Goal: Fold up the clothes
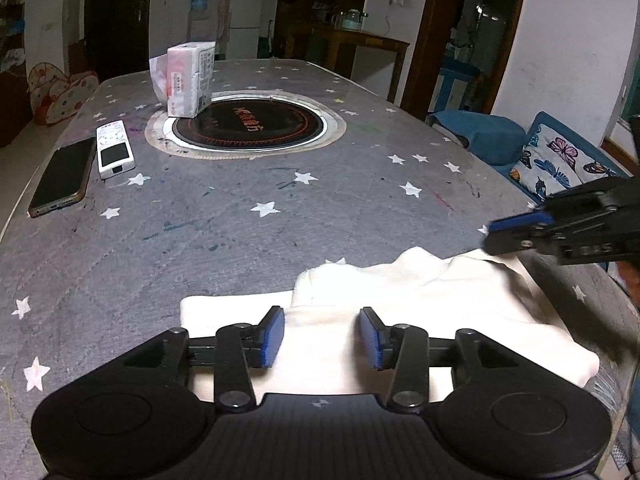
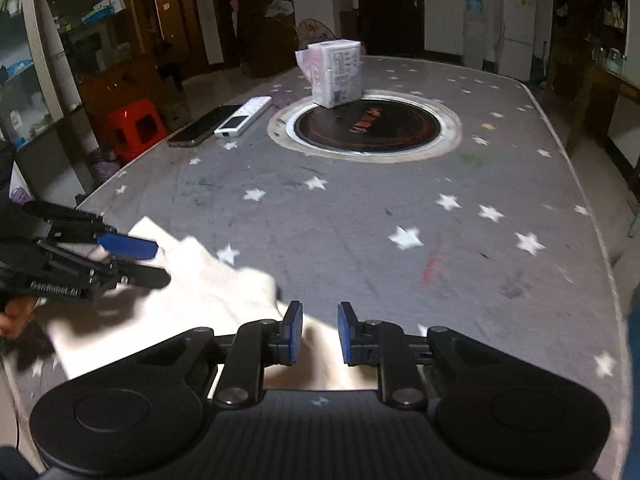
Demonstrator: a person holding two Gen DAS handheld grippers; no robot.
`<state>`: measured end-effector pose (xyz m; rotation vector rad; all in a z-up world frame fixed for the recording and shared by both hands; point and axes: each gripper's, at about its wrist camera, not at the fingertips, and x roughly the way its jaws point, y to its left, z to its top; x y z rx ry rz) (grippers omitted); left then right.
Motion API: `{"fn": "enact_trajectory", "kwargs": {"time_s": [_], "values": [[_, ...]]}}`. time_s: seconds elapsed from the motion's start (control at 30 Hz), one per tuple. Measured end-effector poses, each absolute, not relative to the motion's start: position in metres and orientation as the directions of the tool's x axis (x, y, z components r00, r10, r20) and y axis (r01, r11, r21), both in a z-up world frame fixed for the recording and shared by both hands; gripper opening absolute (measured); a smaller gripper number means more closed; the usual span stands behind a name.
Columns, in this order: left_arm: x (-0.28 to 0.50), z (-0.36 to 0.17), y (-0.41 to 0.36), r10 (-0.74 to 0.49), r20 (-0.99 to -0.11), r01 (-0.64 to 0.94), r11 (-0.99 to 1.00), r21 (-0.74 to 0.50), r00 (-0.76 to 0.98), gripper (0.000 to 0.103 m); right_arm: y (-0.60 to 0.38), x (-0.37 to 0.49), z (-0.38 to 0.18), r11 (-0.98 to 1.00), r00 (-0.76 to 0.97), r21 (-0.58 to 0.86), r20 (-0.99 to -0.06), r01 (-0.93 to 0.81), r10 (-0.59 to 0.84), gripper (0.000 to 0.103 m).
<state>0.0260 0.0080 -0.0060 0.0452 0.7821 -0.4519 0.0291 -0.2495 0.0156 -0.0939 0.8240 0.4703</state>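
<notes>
A cream-white garment (image 1: 400,304) lies partly folded on the near edge of the grey star-patterned tablecloth (image 1: 280,208); it also shows in the right wrist view (image 2: 208,300). My left gripper (image 1: 322,338) is open, its blue pads above the cloth with nothing between them. It shows from the side in the right wrist view (image 2: 132,258), over the garment's left part. My right gripper (image 2: 319,334) is open just above the garment's right edge, holding nothing. In the left wrist view it (image 1: 496,236) hovers over the garment's far right corner.
A round black hotplate (image 1: 248,122) sits in the table's middle with a tissue pack (image 1: 190,80) on its rim. A phone (image 1: 62,176) and a white remote (image 1: 114,148) lie at the left. A blue sofa with a butterfly cushion (image 1: 560,160) is beyond the right edge.
</notes>
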Motion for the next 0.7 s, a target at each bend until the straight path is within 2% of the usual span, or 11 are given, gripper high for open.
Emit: {"fn": "enact_trajectory", "kwargs": {"time_s": [0.2,0.5,0.57,0.63,0.7], "values": [[0.010,0.006,-0.004,-0.402,-0.661,0.446,0.888,-0.113,0.634,0.049,-0.272,0.001,0.015,0.899,0.546,0.136,-0.753,-0.415,0.366,0.017],[-0.041,0.021,-0.058,-0.615,-0.594,0.675,0.721,-0.158,0.518,0.046,-0.274,-0.008,0.000,0.888,0.532,0.188,-0.742,-0.420,0.408,0.015],[-0.050,0.017,-0.072,-0.644,-0.596,0.721,0.676,-0.150,0.479,0.040,-0.273,-0.005,-0.002,0.885,0.526,0.189,-0.744,-0.426,0.412,0.013],[-0.056,0.012,-0.083,-0.664,-0.602,0.753,0.640,-0.151,0.443,0.036,-0.272,-0.002,-0.004,0.884,0.521,0.193,-0.747,-0.426,0.414,0.006],[-0.058,0.007,-0.092,-0.680,-0.611,0.773,0.612,-0.166,0.406,0.030,-0.272,-0.004,-0.001,0.886,0.533,0.177,-0.743,-0.428,0.405,0.004]]}}
